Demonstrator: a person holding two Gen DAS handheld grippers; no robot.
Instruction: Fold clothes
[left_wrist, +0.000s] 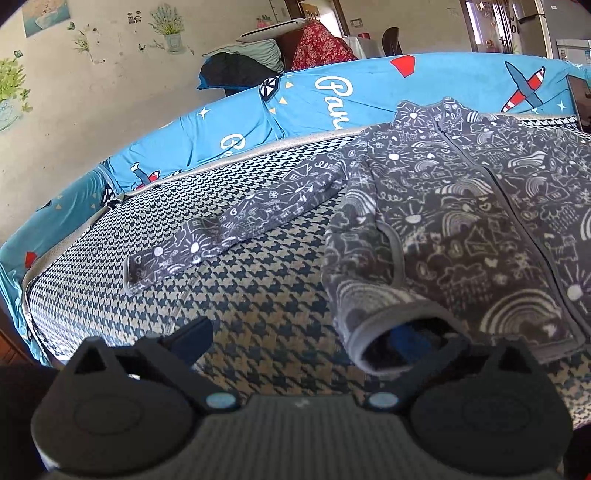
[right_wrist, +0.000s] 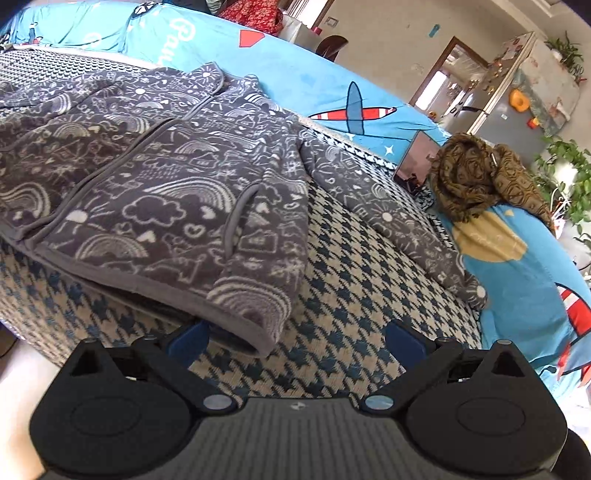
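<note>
Nearest in the left wrist view, the left tool (left_wrist: 306, 339) stood with its jaws spread wide; its left finger hung over the houndstooth cover (left_wrist: 258, 295), while the right finger lay under the lifted near-left hem corner of the grey fleece jacket (left_wrist: 461, 221), so the cloth draped over it and nothing was clamped. In the right wrist view the right tool (right_wrist: 295, 339) was likewise spread open, its left finger tucked beneath the jacket's (right_wrist: 155, 192) near-right hem corner and its right finger bare above the houndstooth cover (right_wrist: 332, 288), not gripping anything. The jacket, dark grey with white doodles of rainbows, clouds, suns and houses, lay front-up on the cover, its zipper running from the near hem to the collar at the far side. A curved pocket opening showed on each front panel. Its left sleeve (left_wrist: 236, 221) stretched out to the left and lay flat on the cover, with the cuff pointing toward the near left. Its right sleeve (right_wrist: 406, 221) ran out to the right, and the cuff end touched the blue printed bedding (right_wrist: 517, 295) at the right edge. Farther right, a brown patterned cloth (right_wrist: 476, 177) sat heaped on that bedding, with what looked like a tablet or screen just to its left. Beyond the jacket's collar the blue bedding (left_wrist: 332, 96), printed with planes and white script, rose in a band along the far side. Behind it stood a pale wall with plant stickers (left_wrist: 170, 26), a pile of pillows and a red floral cloth (left_wrist: 317, 44).
</note>
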